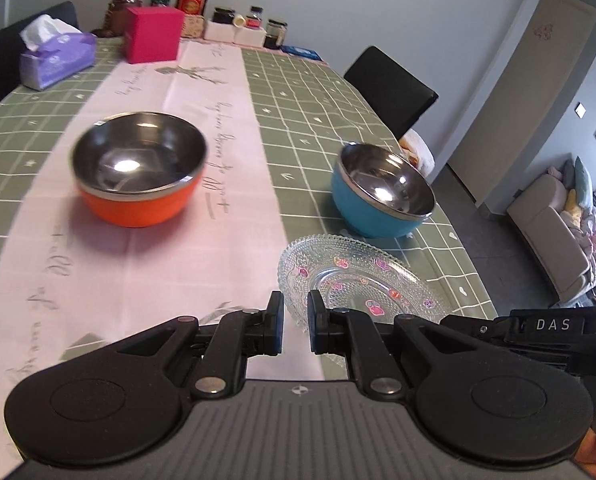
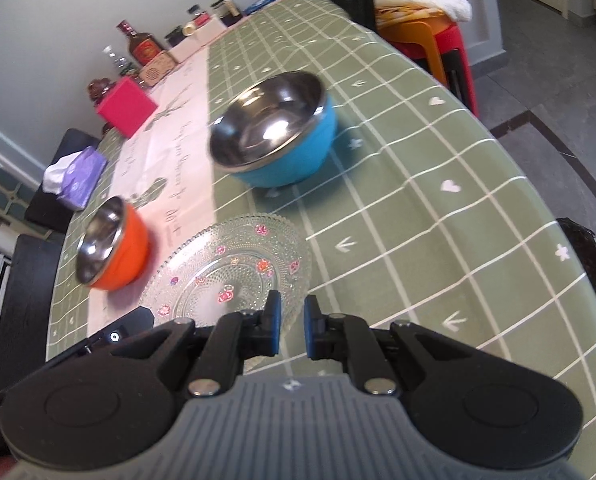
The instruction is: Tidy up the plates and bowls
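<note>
Both hand-held grippers are pinching one clear glass plate (image 1: 358,280) by its rim, on opposite sides. The left hand-held gripper (image 1: 296,326) is clamping the rim edge nearest its own camera, jaws drawn almost together on the thin glass. The right hand-held gripper (image 2: 291,326) is doing the same from the other side, jaws equally narrow, with the beaded rim running between the pads.

The plate is sitting tilted in the left view, and no clear contact with the counter (image 1: 298,120) shows beneath it; I judge it is being carried clear of the cloth, though I cannot confirm the gap.

The orange bowl (image 1: 139,170) is standing on the pink runner (image 1: 201,92), apart from the plate. The blue bowl (image 1: 382,192) is standing on the green cloth just beyond the plate's far rim, near the counter's edge.

Risks, as judgement:
- Slip: smooth, knobbly glass is being held on only a thin strip of rim. If one pad is loosening, the plate is likely to pivot on the other grip and drop.
- Strain: two hands are sharing one rigid plate. If they are drifting apart or twisting unevenly, the rim could chip or pop free.
- Collision: the blue bowl is close. A low pass could knock it towards the floor.
- Breakage: the floor beside the counter looks hard.
</note>
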Tool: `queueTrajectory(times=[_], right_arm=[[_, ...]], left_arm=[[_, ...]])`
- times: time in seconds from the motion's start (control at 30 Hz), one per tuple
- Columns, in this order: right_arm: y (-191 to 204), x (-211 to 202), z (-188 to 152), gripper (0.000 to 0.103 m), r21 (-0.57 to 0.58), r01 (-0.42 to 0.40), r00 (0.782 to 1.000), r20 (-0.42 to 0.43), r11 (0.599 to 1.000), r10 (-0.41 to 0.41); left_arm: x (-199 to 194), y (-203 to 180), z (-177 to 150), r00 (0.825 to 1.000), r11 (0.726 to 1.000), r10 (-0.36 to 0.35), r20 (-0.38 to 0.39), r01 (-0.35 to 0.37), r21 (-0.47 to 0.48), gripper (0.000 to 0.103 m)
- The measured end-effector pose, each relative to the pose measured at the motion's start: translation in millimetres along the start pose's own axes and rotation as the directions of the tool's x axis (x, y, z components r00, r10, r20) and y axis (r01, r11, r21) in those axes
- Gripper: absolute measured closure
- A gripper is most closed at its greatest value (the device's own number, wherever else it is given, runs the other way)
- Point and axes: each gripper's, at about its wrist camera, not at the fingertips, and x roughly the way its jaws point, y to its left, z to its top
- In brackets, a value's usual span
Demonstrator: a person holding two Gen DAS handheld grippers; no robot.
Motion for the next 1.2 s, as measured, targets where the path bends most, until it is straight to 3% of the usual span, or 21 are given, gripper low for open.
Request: queueTrajectory(times=[0.27,0.63,1.2], right_arm=[[45,-16,-38,0.094,-0.101,-0.083,0.996,0.014,0.991,0.085],[79,-23,-104,0.094,-0.214,-0.152,0.988,-0.027,0.965,0.15],[91,-11,-148,0.093,-0.306,-0.142,0.987,-0.121,0.941,0.11]], left_arm=[[-58,35,-19,0.998,0.998,0.042,0.05,-0.04,-0.046,0.09],[-112,84,-74,0.996,0.99,0.058,0.075,-0.047,-0.136,0.09],[-118,111,-117,0.996,0.98,0.088,0.002,-0.087,-0.178,0.091]])
